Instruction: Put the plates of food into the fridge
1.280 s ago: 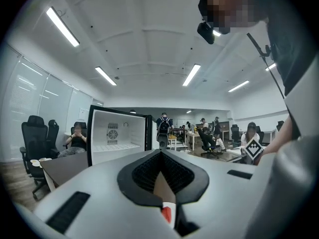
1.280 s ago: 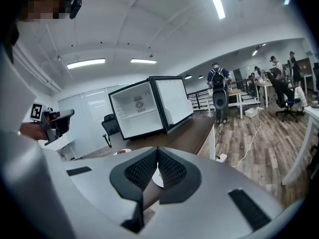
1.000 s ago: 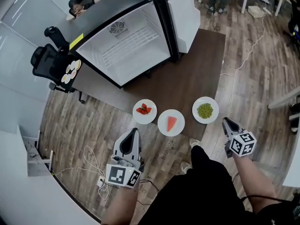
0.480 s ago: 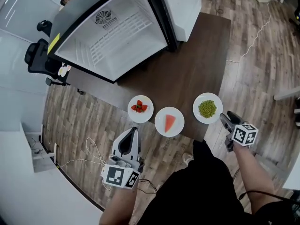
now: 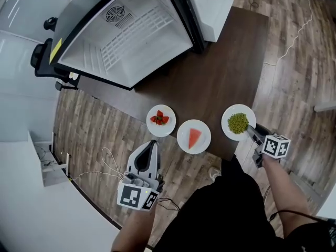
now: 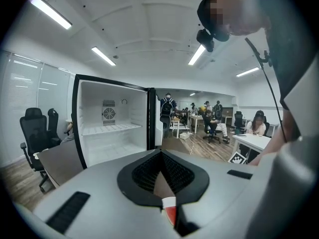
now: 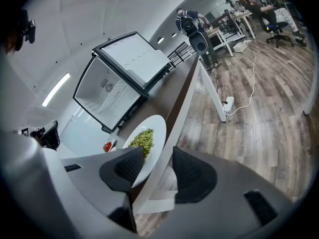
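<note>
Three white plates sit along the near edge of the dark table (image 5: 210,83): strawberries (image 5: 153,127), a watermelon slice (image 5: 184,141) and green peas (image 5: 227,126). My right gripper (image 5: 251,132) stands at the pea plate's near right rim. In the right gripper view its jaws (image 7: 158,166) are apart, with the pea plate's rim (image 7: 158,133) and the table edge between them; the pads do not press. My left gripper (image 5: 151,145) hangs shut and empty below the strawberry plate, off the table. The open, empty fridge (image 5: 123,35) stands at the table's far left.
The fridge door (image 5: 210,4) is swung open to the right of the fridge. A black office chair (image 5: 44,62) stands left of it. Cables (image 5: 107,167) lie on the wood floor near my left gripper. Desks and seated people (image 6: 214,123) fill the room behind.
My right gripper has moved forward to the pea plate's rim and its jaws have come apart. The left gripper has stayed where it was, shut.
</note>
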### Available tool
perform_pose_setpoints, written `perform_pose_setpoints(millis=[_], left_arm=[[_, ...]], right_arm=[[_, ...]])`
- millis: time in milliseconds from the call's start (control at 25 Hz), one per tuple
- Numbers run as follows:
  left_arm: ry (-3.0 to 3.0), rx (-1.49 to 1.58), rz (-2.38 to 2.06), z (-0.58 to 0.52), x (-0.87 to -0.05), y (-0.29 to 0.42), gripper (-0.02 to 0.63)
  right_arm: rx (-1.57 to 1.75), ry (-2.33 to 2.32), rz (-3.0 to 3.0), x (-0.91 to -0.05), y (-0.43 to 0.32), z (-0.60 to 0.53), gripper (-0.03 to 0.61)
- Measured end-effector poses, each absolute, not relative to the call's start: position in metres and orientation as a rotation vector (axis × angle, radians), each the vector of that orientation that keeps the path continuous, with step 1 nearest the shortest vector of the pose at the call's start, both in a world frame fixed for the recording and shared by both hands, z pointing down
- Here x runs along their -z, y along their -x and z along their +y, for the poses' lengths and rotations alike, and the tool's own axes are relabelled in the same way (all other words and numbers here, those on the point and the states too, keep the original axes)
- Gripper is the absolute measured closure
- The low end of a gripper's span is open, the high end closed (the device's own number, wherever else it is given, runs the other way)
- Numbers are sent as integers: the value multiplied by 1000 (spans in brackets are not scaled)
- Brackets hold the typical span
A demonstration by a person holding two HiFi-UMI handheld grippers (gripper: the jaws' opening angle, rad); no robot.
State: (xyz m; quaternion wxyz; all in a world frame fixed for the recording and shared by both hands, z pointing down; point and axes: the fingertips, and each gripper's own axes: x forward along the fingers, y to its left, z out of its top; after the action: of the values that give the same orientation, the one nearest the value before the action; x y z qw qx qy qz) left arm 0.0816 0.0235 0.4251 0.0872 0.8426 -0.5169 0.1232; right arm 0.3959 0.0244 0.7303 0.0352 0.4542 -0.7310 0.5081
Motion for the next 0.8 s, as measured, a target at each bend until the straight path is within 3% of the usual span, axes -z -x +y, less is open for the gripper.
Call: perform_pose_setpoints(millis=[80, 240, 560, 800], left_arm=[[-2509, -375, -1545, 19, -423, -82, 609], [-2523, -383, -1570, 7, -413, -83, 609], [-2485, -312, -1721, 1, -381, -66, 609], [-2421, -264, -1804, 11, -376, -49, 609]], right_arm=[[-1604, -1391, -2248, -732, -395, 21, 394], [-1666, -1380, -2267, -728, -392, 12, 489], [-1722, -1376, -2258, -696, -396, -2, 555], [-1722, -1327, -2277, -679, -390, -20, 558]])
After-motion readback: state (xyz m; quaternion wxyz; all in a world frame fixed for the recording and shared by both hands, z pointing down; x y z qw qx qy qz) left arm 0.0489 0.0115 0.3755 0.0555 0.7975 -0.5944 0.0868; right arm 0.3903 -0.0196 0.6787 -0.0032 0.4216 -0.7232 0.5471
